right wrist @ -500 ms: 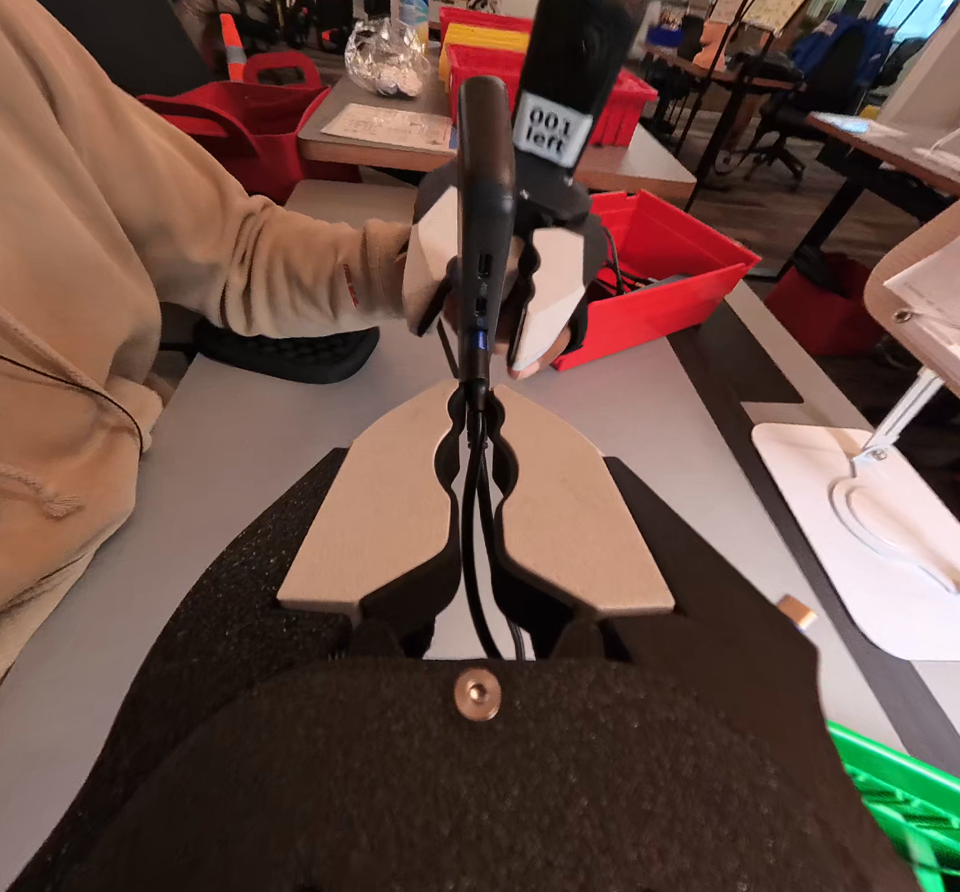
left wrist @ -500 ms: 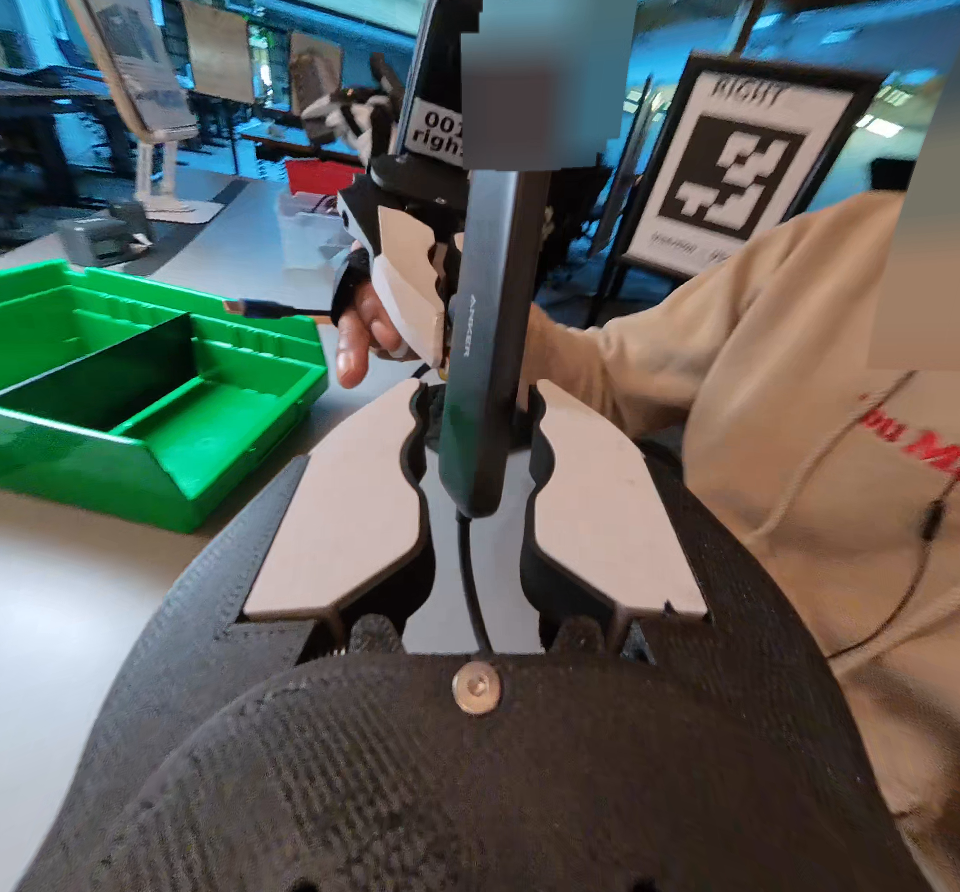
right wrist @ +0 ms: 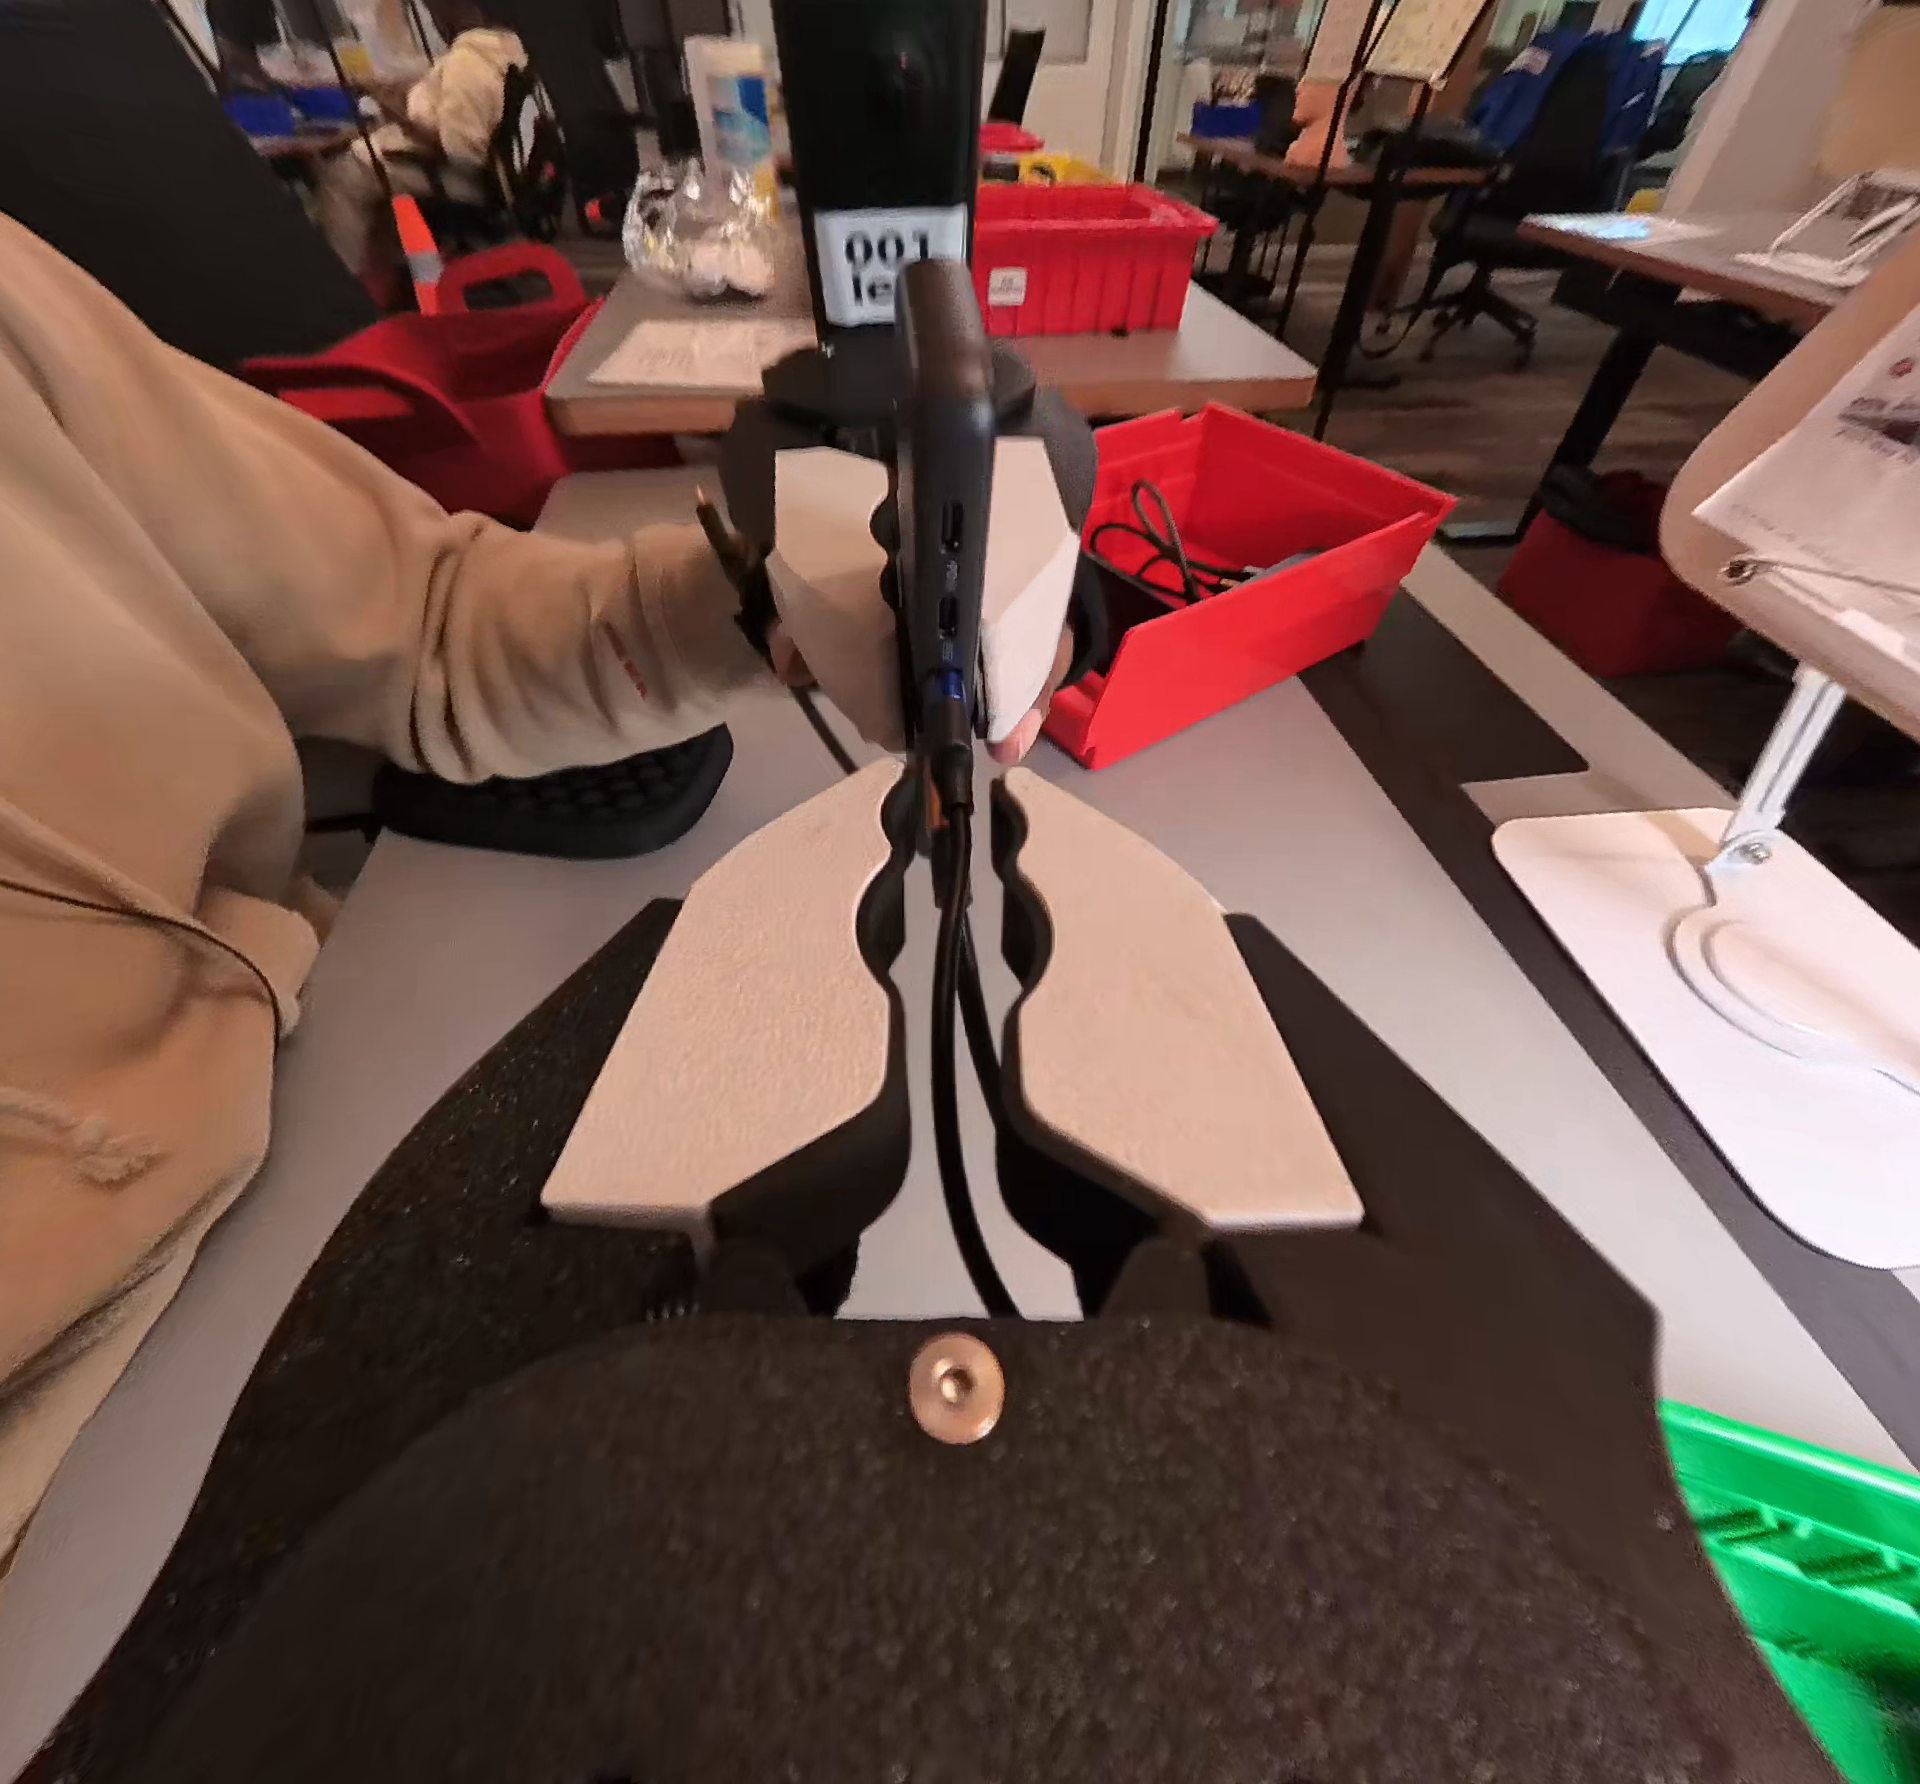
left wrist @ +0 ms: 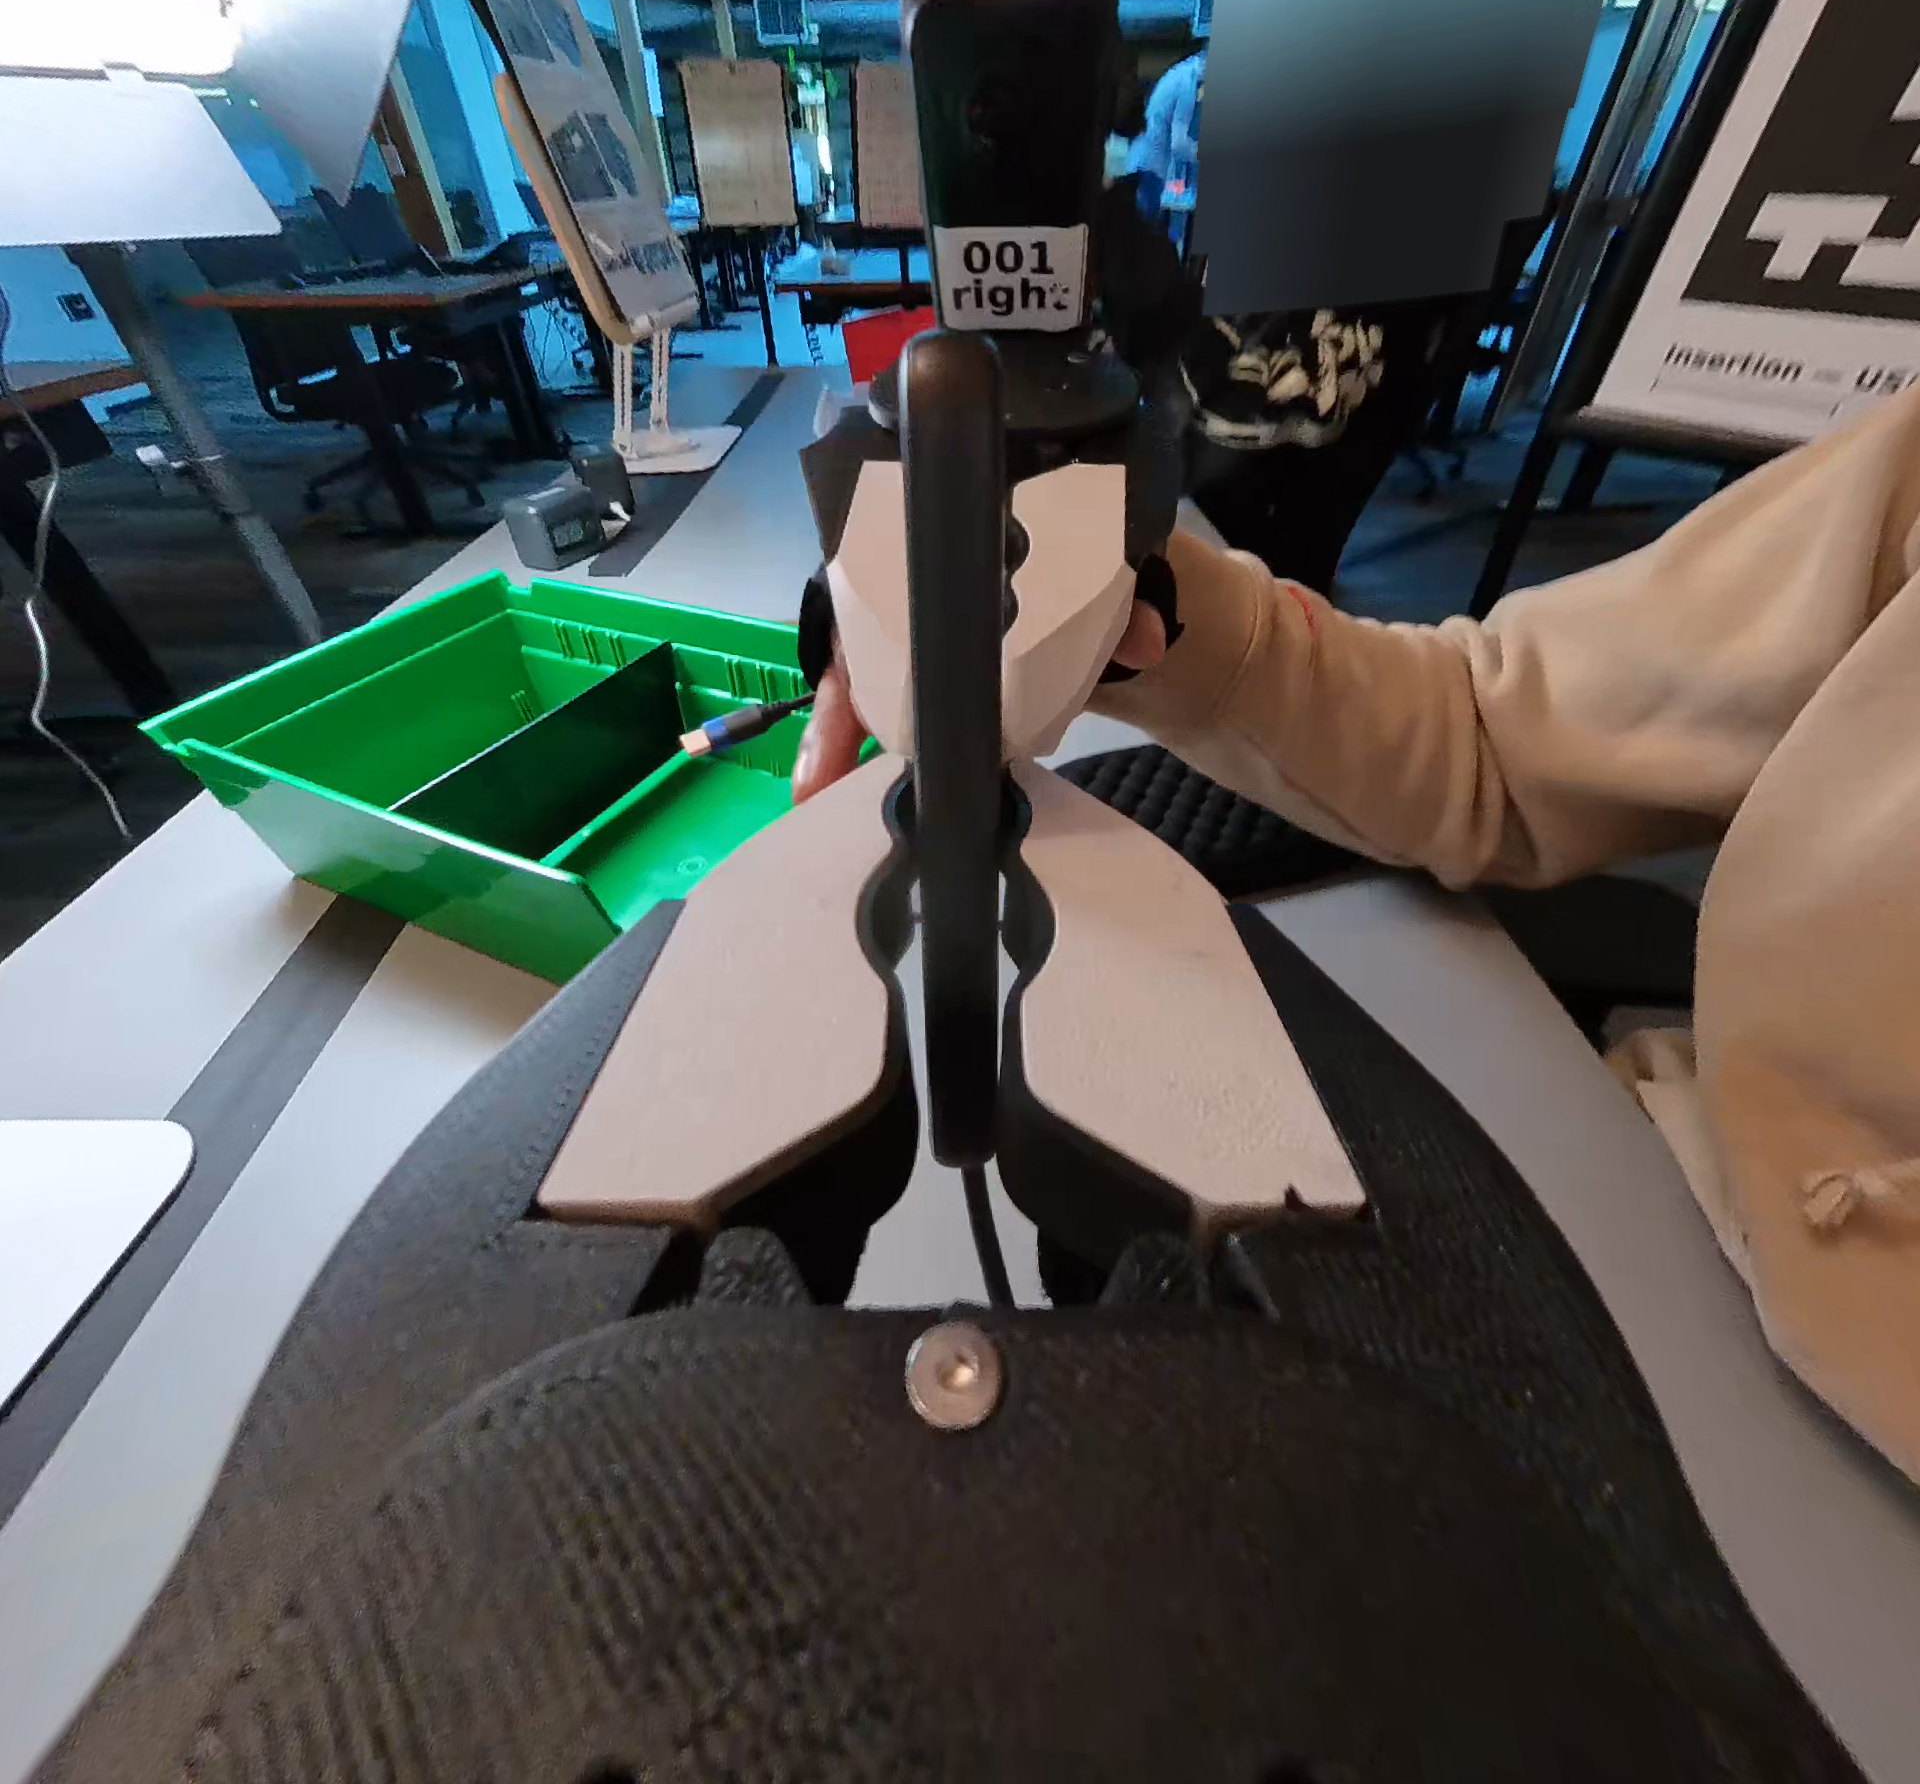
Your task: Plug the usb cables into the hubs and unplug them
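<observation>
My left gripper (left wrist: 954, 804) clamps upright hub (left wrist: 951, 695); my right gripper (right wrist: 951, 784) pinches cable (right wrist: 951, 986) plugged beneath hub's ports.

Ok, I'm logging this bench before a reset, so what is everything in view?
USB hub: one, dark grey, upright in the left gripper.
USB cable: one, black, plug at the hub's lowest port.
Loose plug: one, blue and orange, beside the right gripper.
Green bin: one, black divider inside, on the table.
Red bin: one, cables inside, behind the hub.
Stand base: one, white, table edge.
Table: one, grey.
Left gripper: holding the hub.
Right gripper: around the cable.
Sleeves: two, beige.
</observation>
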{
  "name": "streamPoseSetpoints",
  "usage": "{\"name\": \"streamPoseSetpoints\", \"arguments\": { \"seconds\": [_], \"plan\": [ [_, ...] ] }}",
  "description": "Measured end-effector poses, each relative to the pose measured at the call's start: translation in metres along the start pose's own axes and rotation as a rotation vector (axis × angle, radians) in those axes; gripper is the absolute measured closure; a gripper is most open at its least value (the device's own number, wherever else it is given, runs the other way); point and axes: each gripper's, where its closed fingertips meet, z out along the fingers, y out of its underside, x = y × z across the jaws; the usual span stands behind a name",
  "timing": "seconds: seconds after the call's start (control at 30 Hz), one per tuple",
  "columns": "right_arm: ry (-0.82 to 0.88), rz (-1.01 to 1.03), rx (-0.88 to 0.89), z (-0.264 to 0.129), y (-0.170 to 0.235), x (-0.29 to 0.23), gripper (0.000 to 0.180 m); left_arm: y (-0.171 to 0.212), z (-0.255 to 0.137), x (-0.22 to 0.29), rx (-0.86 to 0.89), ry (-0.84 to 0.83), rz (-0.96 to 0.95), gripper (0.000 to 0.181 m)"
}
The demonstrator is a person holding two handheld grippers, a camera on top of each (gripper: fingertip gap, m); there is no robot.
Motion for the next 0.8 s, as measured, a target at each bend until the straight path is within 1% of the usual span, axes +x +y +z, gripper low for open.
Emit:
{"name": "streamPoseSetpoints", "arguments": {
  "seconds": [0.07, 0.13, 0.2, 0.27, 0.37, 0.47, 0.57, 0.7, 0.8],
  "plan": [
    [0.039, -0.002, 0.026, -0.004, -0.008, 0.004, 0.164, -0.003, 0.001, -0.002, 0.039, 0.007, -0.041, 0.168],
    [0.068, -0.021, 0.009, -0.004, -0.007, 0.006, 0.164, -0.005, 0.002, -0.002, 0.066, 0.013, -0.065, 0.168],
    [0.053, -0.019, -0.009, -0.002, -0.004, 0.003, 0.164, -0.005, 0.004, -0.002, 0.088, 0.013, -0.067, 0.168],
    [0.034, -0.012, 0.019, -0.001, -0.007, 0.002, 0.170, -0.003, 0.007, -0.001, 0.084, 0.016, -0.066, 0.168],
    [-0.004, 0.033, 0.054, -0.002, -0.010, 0.000, 0.171, -0.004, 0.008, 0.001, 0.116, 0.029, -0.075, 0.168],
    [-0.002, 0.018, 0.056, -0.002, -0.011, 0.000, 0.172, -0.004, 0.008, 0.001, 0.126, 0.041, -0.090, 0.168],
    [-0.014, 0.013, 0.031, -0.001, -0.007, -0.002, 0.172, -0.001, 0.007, 0.002, 0.074, 0.041, -0.065, 0.168],
    [-0.046, 0.017, 0.003, 0.001, -0.001, -0.006, 0.172, 0.000, 0.002, 0.007, 0.006, 0.043, -0.029, 0.163],
    [-0.062, 0.009, -0.024, 0.005, 0.005, -0.009, 0.172, 0.006, 0.003, 0.008, -0.046, 0.038, 0.005, 0.168]
  ]
}}
